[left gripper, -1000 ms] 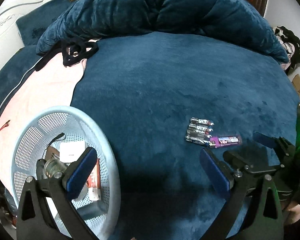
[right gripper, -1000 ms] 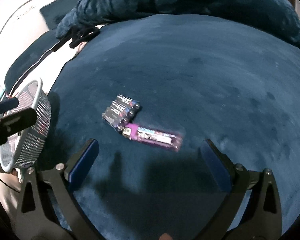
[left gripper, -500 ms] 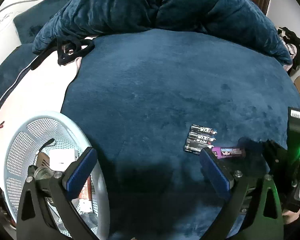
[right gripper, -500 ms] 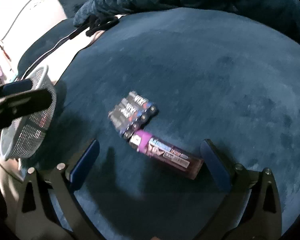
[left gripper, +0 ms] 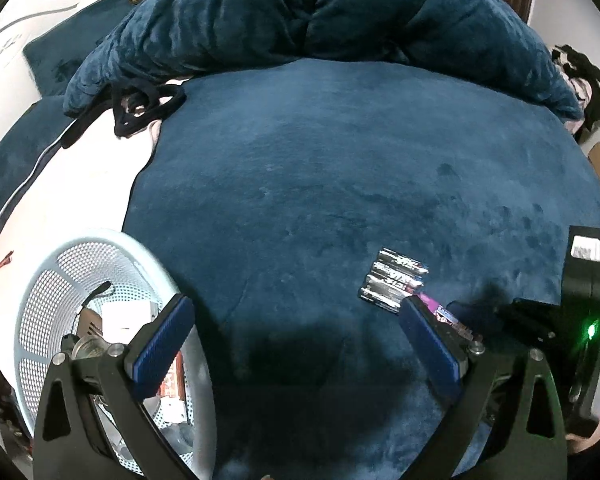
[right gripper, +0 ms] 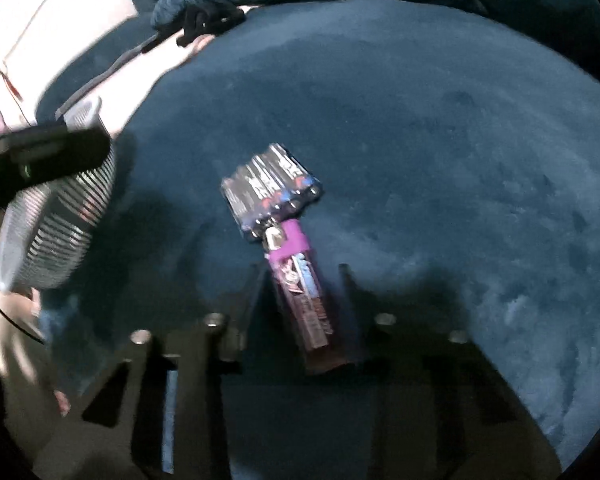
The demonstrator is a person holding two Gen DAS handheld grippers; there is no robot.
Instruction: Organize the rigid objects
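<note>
A purple lighter (right gripper: 300, 280) lies on the dark blue bedspread (right gripper: 440, 128), touching a pack of black batteries (right gripper: 272, 190). My right gripper (right gripper: 302, 276) has its fingers (right gripper: 350, 312) drawn in close on either side of the lighter; the view is blurred. In the left wrist view the battery pack (left gripper: 392, 282) and the lighter (left gripper: 446, 314) lie at the right, with the right gripper's body (left gripper: 540, 320) over them. My left gripper (left gripper: 296, 348) is open and empty, beside the pale blue basket (left gripper: 40, 304).
The basket holds a white box (left gripper: 124, 314) and other small items. A crumpled blue duvet (left gripper: 300, 12) lies at the back. A black strap (left gripper: 144, 100) lies at the back left on pink sheet (left gripper: 60, 184).
My right gripper has dropped down onto the lighter and its jaws have narrowed around it. The left gripper has shifted slightly and stays open.
</note>
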